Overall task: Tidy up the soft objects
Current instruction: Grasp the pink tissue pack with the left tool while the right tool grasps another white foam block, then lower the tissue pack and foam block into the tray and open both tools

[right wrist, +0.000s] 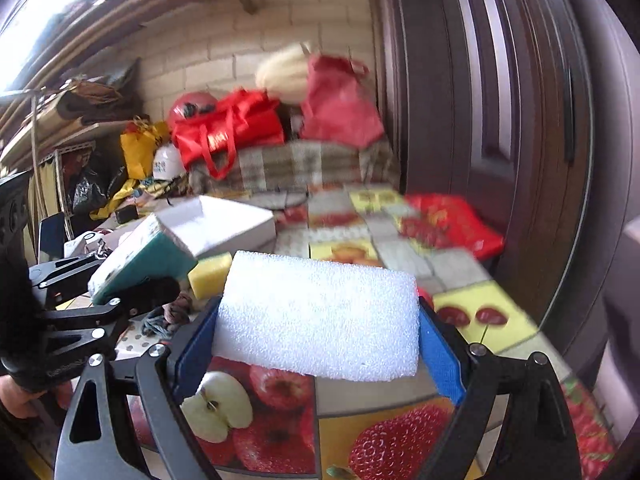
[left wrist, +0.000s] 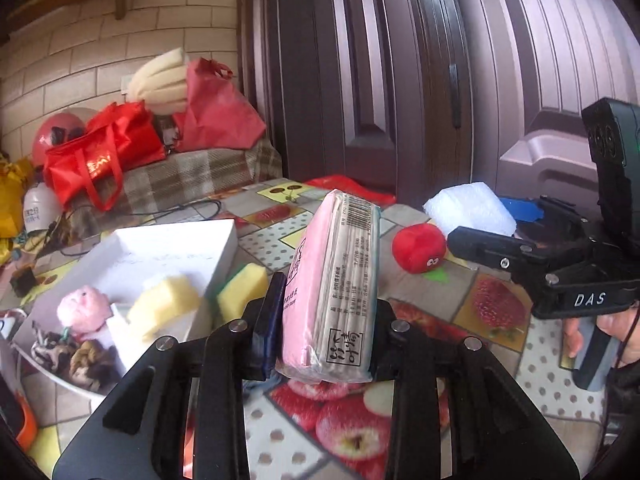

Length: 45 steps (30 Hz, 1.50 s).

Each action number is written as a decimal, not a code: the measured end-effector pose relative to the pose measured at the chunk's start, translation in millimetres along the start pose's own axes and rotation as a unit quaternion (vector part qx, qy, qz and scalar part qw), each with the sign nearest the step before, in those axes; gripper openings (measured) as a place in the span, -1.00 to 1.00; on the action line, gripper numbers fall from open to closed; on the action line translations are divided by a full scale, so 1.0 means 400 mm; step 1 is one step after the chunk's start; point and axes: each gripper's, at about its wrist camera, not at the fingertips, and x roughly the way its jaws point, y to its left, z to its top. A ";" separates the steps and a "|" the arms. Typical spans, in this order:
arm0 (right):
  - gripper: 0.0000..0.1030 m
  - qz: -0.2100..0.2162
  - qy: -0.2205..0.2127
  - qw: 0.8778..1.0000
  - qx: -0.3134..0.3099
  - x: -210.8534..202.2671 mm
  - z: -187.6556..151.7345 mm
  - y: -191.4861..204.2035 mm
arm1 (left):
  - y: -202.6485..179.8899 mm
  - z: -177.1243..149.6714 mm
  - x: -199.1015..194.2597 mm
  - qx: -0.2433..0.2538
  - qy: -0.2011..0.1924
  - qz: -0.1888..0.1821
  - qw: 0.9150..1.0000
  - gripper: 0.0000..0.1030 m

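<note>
My left gripper [left wrist: 324, 320] is shut on a pink tissue pack [left wrist: 336, 280], held on edge above the fruit-print tablecloth [left wrist: 500, 320]. To its left stands a white box [left wrist: 160, 240] holding a yellow sponge [left wrist: 164, 304], a pink plush [left wrist: 84, 304] and scrunchies. A yellow-green sponge [left wrist: 242, 288] lies beside the box. A red plush ball [left wrist: 418, 248] rests on the table. My right gripper [right wrist: 318, 328] is shut on a white foam block [right wrist: 320, 312], lifted off the table. The right wrist view shows the left gripper [right wrist: 120, 284] and its pack [right wrist: 144, 260] at left.
Red bags [left wrist: 104, 152] and a cream cushion [left wrist: 160, 84] are piled on a plaid-covered surface behind the table. A dark door [left wrist: 380, 80] stands at the back right, with a red bag [right wrist: 452, 220] on the table near it. A hand [left wrist: 616, 340] grips the right gripper's handle.
</note>
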 end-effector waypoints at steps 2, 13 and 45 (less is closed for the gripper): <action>0.75 0.013 -0.009 1.000 0.001 -0.012 -0.001 0.016 | 0.026 -0.010 -0.037 -0.009 -0.008 0.013 1.000 -0.39; 0.75 0.043 0.004 0.999 -0.015 0.011 0.005 0.096 | 0.217 -0.056 -0.129 -0.064 -0.012 0.108 0.992 -0.39; 0.75 0.146 0.107 0.982 -0.061 0.341 0.053 0.390 | 0.492 -0.050 0.021 -0.188 0.023 0.204 0.961 -0.38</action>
